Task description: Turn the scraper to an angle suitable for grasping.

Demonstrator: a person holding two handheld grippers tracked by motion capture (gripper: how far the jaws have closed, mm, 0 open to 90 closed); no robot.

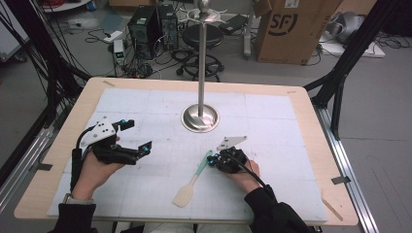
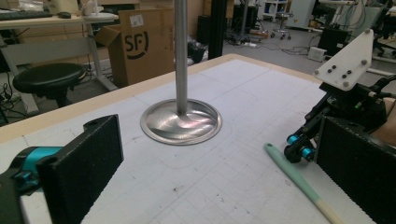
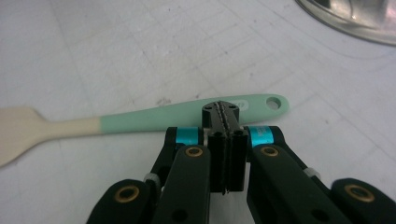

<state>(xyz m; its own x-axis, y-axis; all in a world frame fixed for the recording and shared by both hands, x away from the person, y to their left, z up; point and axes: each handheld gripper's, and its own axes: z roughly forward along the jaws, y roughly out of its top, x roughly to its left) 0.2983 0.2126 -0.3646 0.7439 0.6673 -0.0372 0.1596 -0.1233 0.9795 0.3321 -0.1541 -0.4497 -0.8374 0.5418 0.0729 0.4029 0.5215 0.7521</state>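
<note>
A spatula (image 1: pixel 191 183) with a mint-green handle and a cream blade lies flat on the white mat, its blade toward the front edge. My right gripper (image 1: pixel 212 159) is shut, its pads pressed together with nothing between them. In the right gripper view its tips (image 3: pixel 226 110) sit just in front of the spatula handle (image 3: pixel 149 119), near the end with the hanging hole. My left gripper (image 1: pixel 137 136) rests to the left with its jaws wide open and nothing between them. The left gripper view looks between those jaws (image 2: pixel 219 149) at the spatula handle (image 2: pixel 299 179) and the right gripper (image 2: pixel 301 149).
A steel stand (image 1: pixel 200 118) with a round base and a tall pole rises at the mat's middle back. The wooden table (image 1: pixel 63 145) edge frames the mat. A stool, computers, cables and a cardboard box (image 1: pixel 291 29) sit on the floor beyond.
</note>
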